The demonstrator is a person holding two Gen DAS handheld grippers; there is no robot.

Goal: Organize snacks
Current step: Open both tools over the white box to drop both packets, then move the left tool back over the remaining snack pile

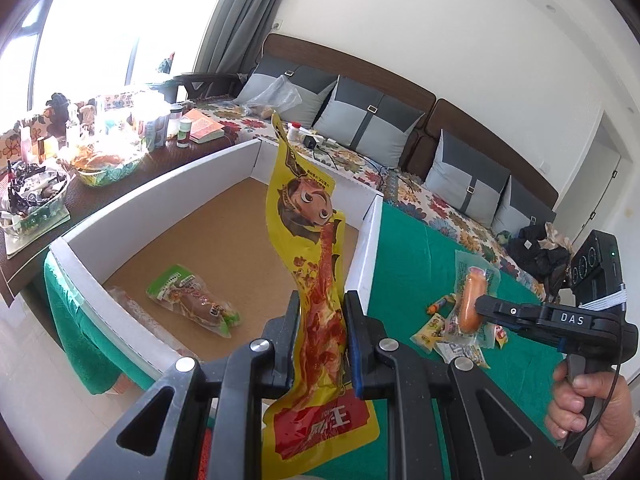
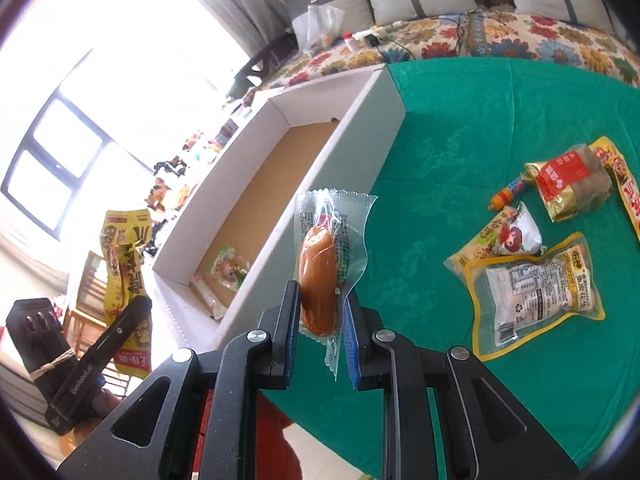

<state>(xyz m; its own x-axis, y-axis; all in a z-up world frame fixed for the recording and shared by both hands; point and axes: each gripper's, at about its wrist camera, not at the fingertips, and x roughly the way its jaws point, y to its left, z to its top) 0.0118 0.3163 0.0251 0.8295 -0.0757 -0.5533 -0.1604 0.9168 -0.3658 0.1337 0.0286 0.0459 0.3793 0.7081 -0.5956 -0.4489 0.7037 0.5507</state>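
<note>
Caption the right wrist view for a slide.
Right hand-held gripper holding a clear vacuum-sealed orange sausage pack beside the white cardboard box.

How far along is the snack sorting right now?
Done: one green pack lies in the box. In hand: the left claw is shut on a yellow pack, the right claw on a sausage. Left: several snacks on the green cloth, including a peanut pack.

Left gripper [image 1: 322, 316] clamps a long yellow snack pouch [image 1: 312, 248] upright over the white box [image 1: 160, 184], where a green-topped packet [image 1: 192, 300] lies. Off right, the right gripper [image 1: 478, 310] pinches what looks like a vacuum-packed sausage [image 1: 472, 300] above the green-clothed counter [image 1: 416, 248].
</note>
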